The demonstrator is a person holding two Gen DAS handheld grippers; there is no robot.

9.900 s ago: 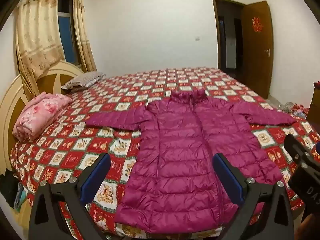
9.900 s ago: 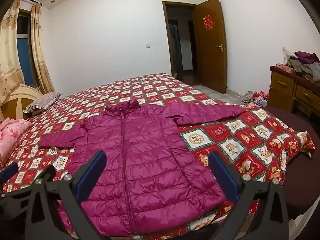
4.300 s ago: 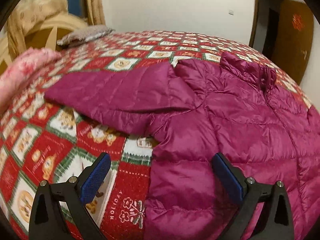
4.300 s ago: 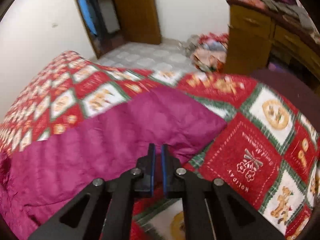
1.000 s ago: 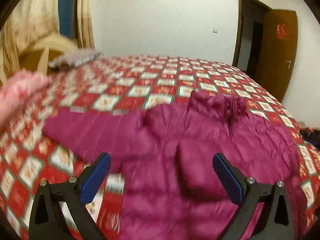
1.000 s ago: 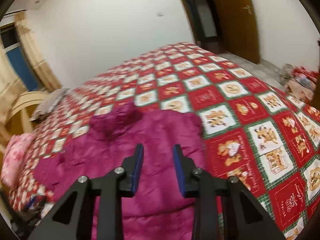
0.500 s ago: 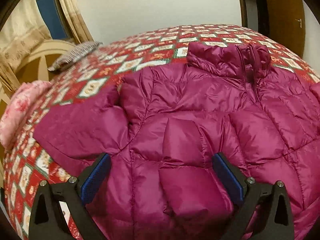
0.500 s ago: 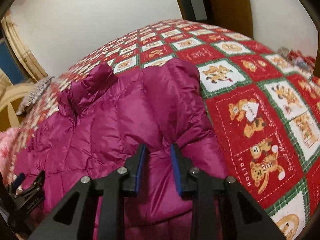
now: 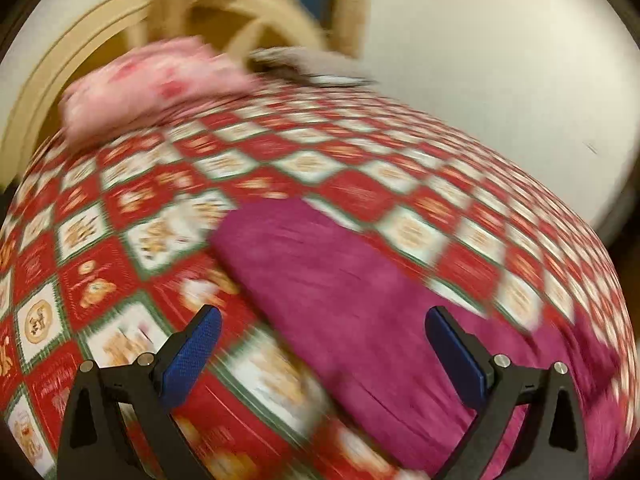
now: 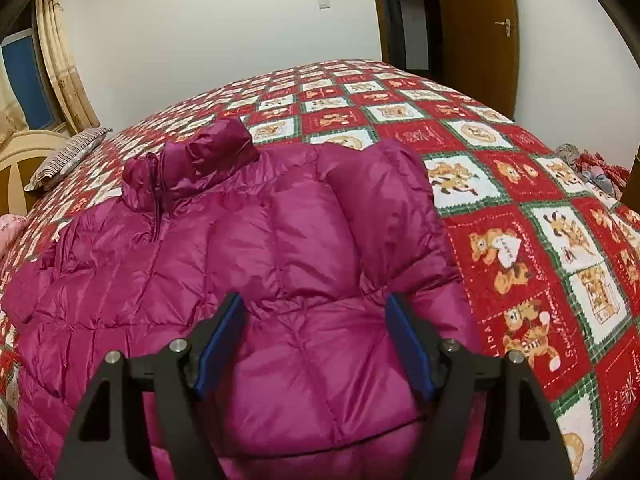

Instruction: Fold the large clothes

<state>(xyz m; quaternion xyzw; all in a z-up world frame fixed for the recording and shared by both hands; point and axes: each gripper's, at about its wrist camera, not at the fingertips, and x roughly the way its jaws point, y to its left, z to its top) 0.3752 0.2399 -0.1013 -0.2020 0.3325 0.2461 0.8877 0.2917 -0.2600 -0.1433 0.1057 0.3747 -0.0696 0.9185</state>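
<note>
Hovering above the magenta down jacket (image 10: 280, 280), the right gripper (image 10: 316, 340) has its two blue-padded fingers (image 10: 218, 344) spread partway, with nothing between them; quilted fabric fills the gap beneath, and whether the pads touch it cannot be told. In the right wrist view the jacket lies front-up on the red-and-white Christmas quilt (image 10: 540, 240), filling the picture from 6 o'clock out to 9 o'clock. Its right sleeve (image 10: 384, 208) is folded over onto the chest and runs from 12 o'clock of the fingers toward the shoulder, while the stand-up collar (image 10: 192, 164) sits rumpled at about 11 o'clock. Beyond the collar a striped pillow (image 10: 68, 156) rests near the cream headboard (image 10: 24, 148) at 10 o'clock, beside beige curtains (image 10: 64, 76). A brown wooden door (image 10: 476, 20) stands at 1 o'clock, and a heap of clothes (image 10: 592, 168) lies at 3 o'clock past the bed's edge. The left wrist view is heavily blurred. There the left gripper (image 9: 320, 344) is spread wide and holds nothing, its blue pads (image 9: 192, 356) set well apart. The jacket's left sleeve (image 9: 340, 288) stretches flat on the quilt (image 9: 100, 240) between them, from 5 o'clock up to a cuff end near the centre. Farther off, a pink folded blanket (image 9: 156, 88) sits at 11 o'clock against the headboard (image 9: 80, 64).
</note>
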